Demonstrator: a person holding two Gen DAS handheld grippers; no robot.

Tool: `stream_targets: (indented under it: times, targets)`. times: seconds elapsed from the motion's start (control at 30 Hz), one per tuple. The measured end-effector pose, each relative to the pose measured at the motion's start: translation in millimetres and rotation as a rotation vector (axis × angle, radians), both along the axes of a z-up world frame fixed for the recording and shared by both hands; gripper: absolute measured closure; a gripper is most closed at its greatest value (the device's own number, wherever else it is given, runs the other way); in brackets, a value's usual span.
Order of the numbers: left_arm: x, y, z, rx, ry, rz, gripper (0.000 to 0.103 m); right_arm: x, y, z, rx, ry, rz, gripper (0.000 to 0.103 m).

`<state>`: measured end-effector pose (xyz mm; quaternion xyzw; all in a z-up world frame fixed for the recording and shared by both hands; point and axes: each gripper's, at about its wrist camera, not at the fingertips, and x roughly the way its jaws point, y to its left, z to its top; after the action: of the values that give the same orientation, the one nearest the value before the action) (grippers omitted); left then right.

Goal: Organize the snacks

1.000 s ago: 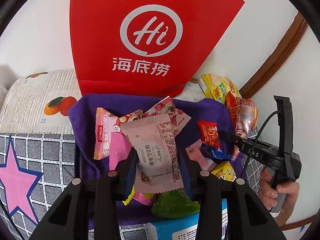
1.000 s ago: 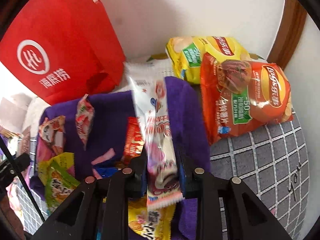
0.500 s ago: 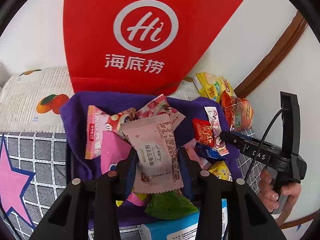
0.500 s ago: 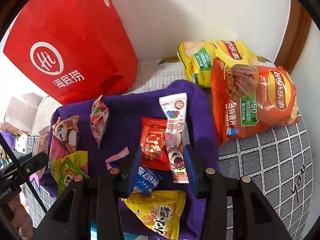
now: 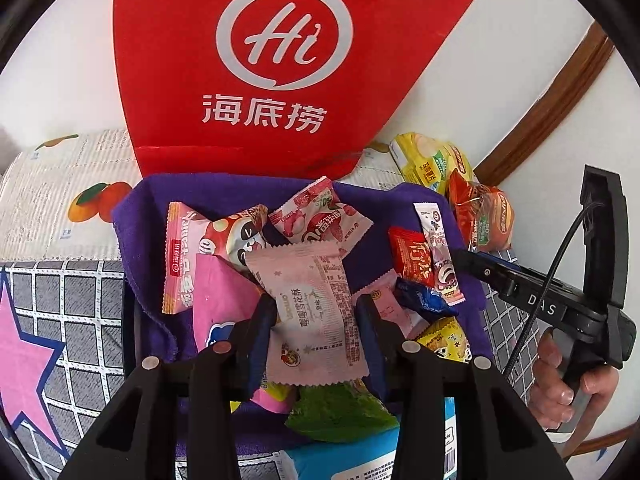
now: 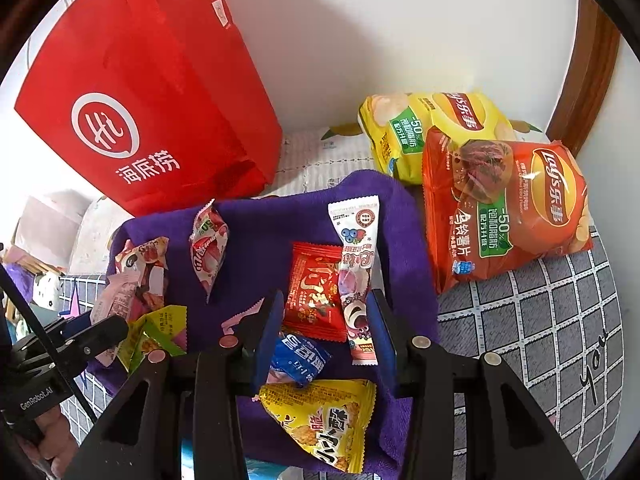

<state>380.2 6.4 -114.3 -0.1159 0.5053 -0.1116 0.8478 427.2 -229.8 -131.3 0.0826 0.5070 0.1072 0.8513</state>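
Observation:
My left gripper [image 5: 316, 320] is shut on a pale pink snack packet [image 5: 316, 312] and holds it above a purple cloth [image 5: 200, 192] covered with several small snack packets. My right gripper [image 6: 326, 328] is open and empty above the same purple cloth [image 6: 272, 232]. Below it lie a long white berry bar [image 6: 356, 264], a red packet [image 6: 316, 292], a blue packet [image 6: 300, 360] and a yellow packet [image 6: 324, 420]. The bar also shows in the left wrist view [image 5: 438, 252], with the right gripper's body [image 5: 540, 300] beside it.
A red paper bag [image 5: 280, 60] stands behind the cloth against the white wall. A yellow Lay's bag [image 6: 432, 132] and an orange Lay's bag [image 6: 508, 208] lie at the right on the checked cover [image 6: 540, 340]. A wooden frame [image 6: 588, 72] runs at the far right.
My right gripper opened and let go of the long white berry bar, which now lies on the purple cloth, then drew back a little. My left gripper still holds the pink packet.

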Motion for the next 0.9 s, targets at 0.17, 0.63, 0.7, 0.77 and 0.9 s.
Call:
stream_targets:
  times: [0.17, 0.63, 0.7, 0.77, 0.9]
  targets:
    - [-1.2, 6.6, 2.7, -0.011, -0.002, 0.013, 0.058, 0.0, 1.1, -0.1, -0.002, 0.003, -0.003, 0.06]
    - [-8.5, 4.1, 13.6, 0.035, -0.021, 0.015, 0.054, -14.3, 7.2, 23.3, -0.013, -0.054, 0.009, 0.06]
    - [-12.1, 0.4, 18.2, 0.06, -0.035, 0.011, 0.051, -20.8, 8.7, 33.9, -0.019, -0.08, 0.007, 0.06]
    - [-16.0, -3.7, 23.5, 0.085, -0.047, 0.01, 0.048, -27.1, 9.0, 43.6, -0.018, -0.103, 0.009, 0.055]
    - [-24.2, -10.9, 34.9, 0.103, -0.065, -0.006, 0.048, -46.1, 9.5, 64.4, -0.012, -0.149, 0.026, 0.048]
